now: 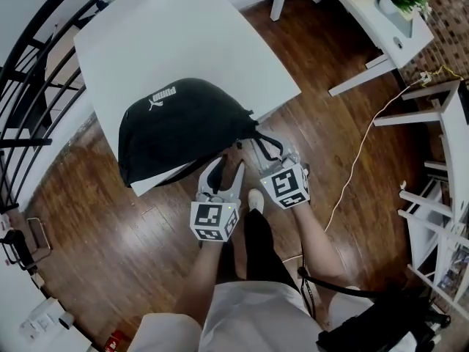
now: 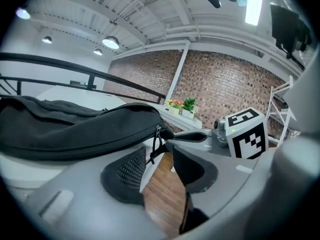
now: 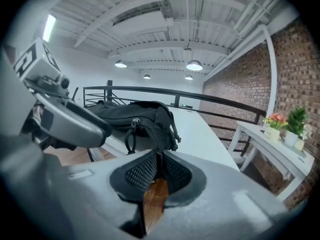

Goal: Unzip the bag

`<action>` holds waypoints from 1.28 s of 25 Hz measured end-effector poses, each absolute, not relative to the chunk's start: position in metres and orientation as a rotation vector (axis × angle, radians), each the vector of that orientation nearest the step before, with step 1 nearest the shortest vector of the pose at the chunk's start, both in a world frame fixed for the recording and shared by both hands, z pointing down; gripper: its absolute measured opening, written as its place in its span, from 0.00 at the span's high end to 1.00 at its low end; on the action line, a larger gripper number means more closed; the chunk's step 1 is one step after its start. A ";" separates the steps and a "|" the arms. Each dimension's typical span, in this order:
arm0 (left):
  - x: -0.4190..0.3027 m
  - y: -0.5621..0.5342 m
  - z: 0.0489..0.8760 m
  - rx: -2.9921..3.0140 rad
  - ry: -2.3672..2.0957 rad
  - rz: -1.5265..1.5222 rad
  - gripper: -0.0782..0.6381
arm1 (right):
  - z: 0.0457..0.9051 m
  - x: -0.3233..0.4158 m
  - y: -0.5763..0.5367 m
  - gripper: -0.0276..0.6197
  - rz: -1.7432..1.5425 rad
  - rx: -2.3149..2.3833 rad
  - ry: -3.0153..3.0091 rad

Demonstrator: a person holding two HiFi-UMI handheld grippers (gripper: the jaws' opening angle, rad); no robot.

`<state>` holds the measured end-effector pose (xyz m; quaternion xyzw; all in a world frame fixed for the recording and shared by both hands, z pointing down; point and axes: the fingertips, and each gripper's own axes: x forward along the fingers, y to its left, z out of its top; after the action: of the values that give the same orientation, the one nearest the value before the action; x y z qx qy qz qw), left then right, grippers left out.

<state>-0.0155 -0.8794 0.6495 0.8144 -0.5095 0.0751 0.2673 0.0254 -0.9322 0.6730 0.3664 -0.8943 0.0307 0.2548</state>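
A black bag (image 1: 179,127) is lying on the white table (image 1: 183,35), right at the corner nearest the person. Part of it is hanging over the edge, above the brown wood floor (image 1: 110,226). The left gripper (image 2: 160,159) is holding its jaws wide apart and is not pinching anything. The bag's zipper pull (image 2: 156,143) is dangling just in front of those jaws, at the end of the bag, and the pads are not touching it. The right gripper (image 3: 159,156) is sitting just beside the left one, at the same end of the bag. Its jaws are squeezing together on a thin black strap (image 3: 160,143) that is coming off the bag. The zipper is looking closed along the side that is showing
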 end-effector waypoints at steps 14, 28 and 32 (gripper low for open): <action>-0.009 -0.904 0.638 2.093 -1.531 0.194 0.85 | 0.646 0.027 -0.917 0.92 0.113 0.970 -2.431; -0.057 -0.882 0.676 2.016 -1.518 0.212 0.86 | 0.670 0.044 -0.925 0.92 0.268 1.159 -2.351; -0.086 -0.873 0.682 1.960 -1.533 0.201 0.86 | 0.675 0.048 -0.926 0.92 0.271 1.184 -2.327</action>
<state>-0.0860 -0.8727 0.6824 0.7445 -0.5825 0.0765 0.3171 0.0475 -0.9261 0.6748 0.4362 -0.8570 0.0999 0.2556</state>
